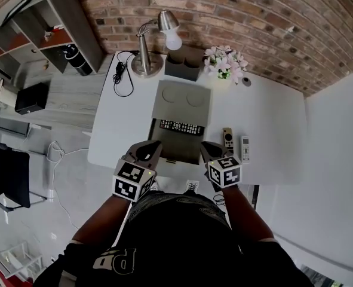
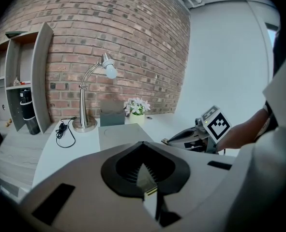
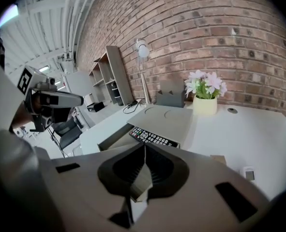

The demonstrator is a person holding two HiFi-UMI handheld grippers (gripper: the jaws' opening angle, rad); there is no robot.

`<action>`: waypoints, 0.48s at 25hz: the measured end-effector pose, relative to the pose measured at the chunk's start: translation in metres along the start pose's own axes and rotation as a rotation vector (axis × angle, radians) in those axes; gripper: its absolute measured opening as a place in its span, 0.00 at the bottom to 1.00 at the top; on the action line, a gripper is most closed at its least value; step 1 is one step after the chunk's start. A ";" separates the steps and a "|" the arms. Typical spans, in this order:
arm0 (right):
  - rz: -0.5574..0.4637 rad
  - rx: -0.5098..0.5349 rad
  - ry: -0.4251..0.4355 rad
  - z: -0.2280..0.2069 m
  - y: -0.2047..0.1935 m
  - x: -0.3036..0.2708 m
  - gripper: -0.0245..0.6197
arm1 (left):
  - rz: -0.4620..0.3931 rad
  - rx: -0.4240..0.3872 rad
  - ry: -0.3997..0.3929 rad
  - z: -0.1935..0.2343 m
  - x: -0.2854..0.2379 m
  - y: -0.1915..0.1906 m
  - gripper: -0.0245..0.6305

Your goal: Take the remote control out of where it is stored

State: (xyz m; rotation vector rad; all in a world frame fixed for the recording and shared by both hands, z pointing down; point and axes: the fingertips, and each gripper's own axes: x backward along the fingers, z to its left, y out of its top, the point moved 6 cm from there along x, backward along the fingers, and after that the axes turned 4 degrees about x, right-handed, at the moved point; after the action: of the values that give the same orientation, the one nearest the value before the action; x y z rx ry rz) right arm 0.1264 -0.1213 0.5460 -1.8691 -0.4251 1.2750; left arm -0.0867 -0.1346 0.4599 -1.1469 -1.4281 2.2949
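The black remote control lies in the open drawer of a grey box on the white bench. The left tool and the right tool hover at the drawer's near edge, each with its jaws together on nothing. The right gripper view shows the remote's button rows, too small to read. The left gripper view shows only the box's lid. The head view shows a tan remote and a white remote just right of the drawer.
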 end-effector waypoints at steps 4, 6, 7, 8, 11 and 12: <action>0.067 0.126 -0.014 0.008 0.000 -0.023 0.05 | -0.004 0.006 -0.008 0.007 0.005 -0.003 0.04; 0.108 0.197 -0.031 0.010 0.000 -0.036 0.06 | -0.003 -0.011 0.006 0.011 0.008 -0.004 0.05; 0.129 0.230 -0.036 0.011 -0.001 -0.043 0.08 | -0.001 -0.013 0.011 0.014 0.010 -0.005 0.05; 0.152 0.262 -0.037 0.013 -0.001 -0.049 0.10 | 0.001 -0.011 0.015 0.016 0.012 -0.007 0.05; 0.225 0.367 -0.049 0.017 -0.002 -0.066 0.14 | 0.007 0.007 0.029 0.023 0.017 -0.010 0.05; 0.244 0.402 -0.056 0.017 -0.002 -0.072 0.15 | 0.009 0.011 0.035 0.026 0.019 -0.011 0.05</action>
State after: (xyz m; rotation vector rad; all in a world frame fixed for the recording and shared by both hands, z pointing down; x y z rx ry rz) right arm 0.0808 -0.1598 0.5891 -1.5780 0.0368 1.4527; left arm -0.1198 -0.1366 0.4652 -1.1865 -1.3988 2.2745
